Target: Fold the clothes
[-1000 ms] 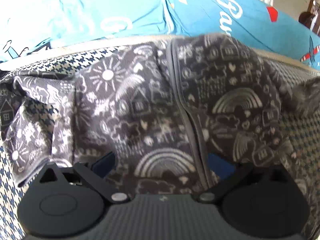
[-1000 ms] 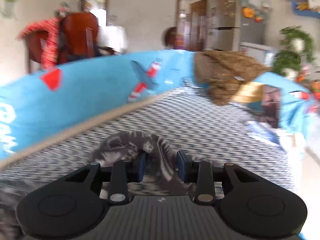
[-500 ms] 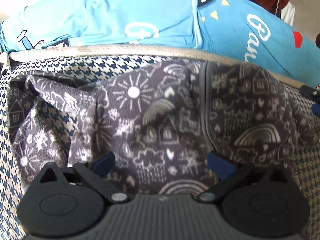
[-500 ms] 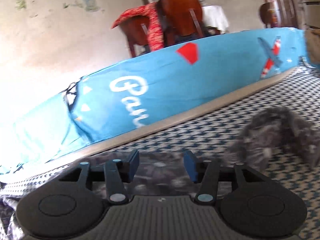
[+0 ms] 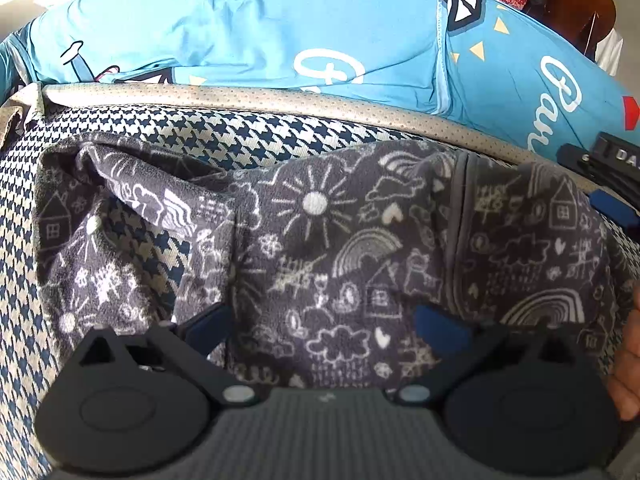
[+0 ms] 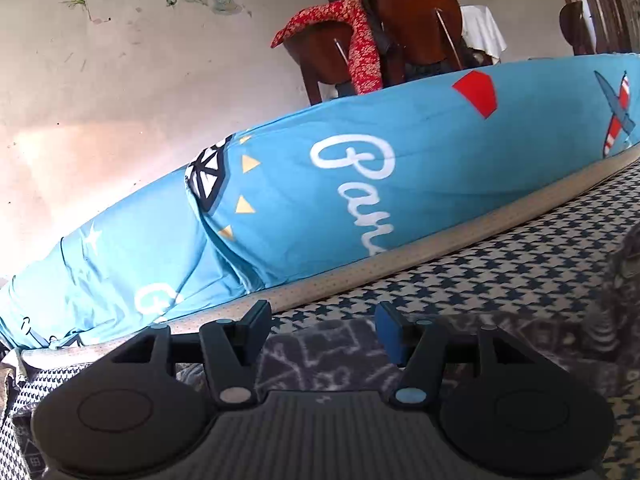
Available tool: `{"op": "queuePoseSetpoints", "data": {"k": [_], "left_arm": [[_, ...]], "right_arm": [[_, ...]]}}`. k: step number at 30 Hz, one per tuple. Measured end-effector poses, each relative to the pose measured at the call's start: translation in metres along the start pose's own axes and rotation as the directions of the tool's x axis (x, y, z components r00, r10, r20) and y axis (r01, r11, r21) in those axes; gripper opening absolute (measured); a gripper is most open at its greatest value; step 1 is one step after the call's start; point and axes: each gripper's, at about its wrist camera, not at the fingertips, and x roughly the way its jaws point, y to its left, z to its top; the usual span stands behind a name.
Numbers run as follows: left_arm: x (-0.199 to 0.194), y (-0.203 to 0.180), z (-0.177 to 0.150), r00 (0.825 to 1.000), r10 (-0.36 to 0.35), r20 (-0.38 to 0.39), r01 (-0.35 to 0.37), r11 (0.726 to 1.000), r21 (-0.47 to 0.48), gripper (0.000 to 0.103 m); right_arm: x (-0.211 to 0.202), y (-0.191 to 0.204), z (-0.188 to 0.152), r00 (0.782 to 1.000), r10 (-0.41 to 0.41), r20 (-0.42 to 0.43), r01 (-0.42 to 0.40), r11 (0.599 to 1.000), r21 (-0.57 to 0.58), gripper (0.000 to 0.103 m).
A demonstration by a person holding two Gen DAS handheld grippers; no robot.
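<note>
- One garment (image 5: 344, 248) — dark grey, printed with white suns, rainbows and houses — lies spread and rumpled on a houndstooth cushion (image 5: 224, 136).
- At its left end, a sleeve-like part (image 5: 100, 240) loops round a bare patch of the houndstooth cloth.
- Behind the cushion runs a beige dotted edge (image 5: 248, 98), and behind that sits a blue pillow (image 5: 248, 28) with white lettering.
- Left gripper (image 5: 320, 326): jaws spread wide over the garment, pointing steeply down; the blue pads (image 5: 440, 330) stand apart with cloth lying between them, unpinched — released.
- Right gripper (image 6: 324, 330): jaws opening, low over the garment's far edge (image 6: 320, 354); cloth lies beneath and between the pads, but they do not press on it.
- In the left wrist view, the right gripper's tip (image 5: 608, 172) shows at the right edge, by the garment's upper right corner.
- A hand's fingers (image 5: 628, 356) show at that view's right border.
- Far behind stand wooden chairs (image 6: 404, 28) draped with a red cloth (image 6: 356, 36).
</note>
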Motion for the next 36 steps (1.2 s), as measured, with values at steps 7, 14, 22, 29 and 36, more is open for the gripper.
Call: {"op": "queuePoseSetpoints", "data": {"k": [7,14,22,29,36], "left_arm": [[0.000,0.000,0.000,1.000,0.010,0.002,-0.010,1.000,-0.004,0.103],[-0.005,0.008,0.004,0.999,0.033,0.037,-0.032,0.999,-0.027,0.103],[-0.009,0.010,0.008,0.996,0.015,0.085,-0.011,0.999,-0.046,0.103],[-0.016,-0.003,0.006,0.988,-0.012,0.154,0.014,1.000,-0.013,0.103],[0.003,-0.010,0.003,0.991,-0.004,0.136,0.007,1.000,-0.014,0.103]], "right_arm": [[0.013,0.011,-0.005,1.000,0.002,0.000,-0.002,0.996,-0.093,0.058],[0.017,0.013,-0.013,0.986,0.045,-0.161,-0.070,0.986,-0.151,0.058],[-0.004,0.019,-0.041,0.951,0.122,-0.286,-0.201,0.942,-0.267,0.057],[-0.017,0.023,-0.070,0.918,0.150,-0.366,-0.280,0.901,-0.331,0.052],[-0.021,0.017,-0.078,0.900,0.176,-0.398,-0.315,0.896,-0.314,0.049]]}}
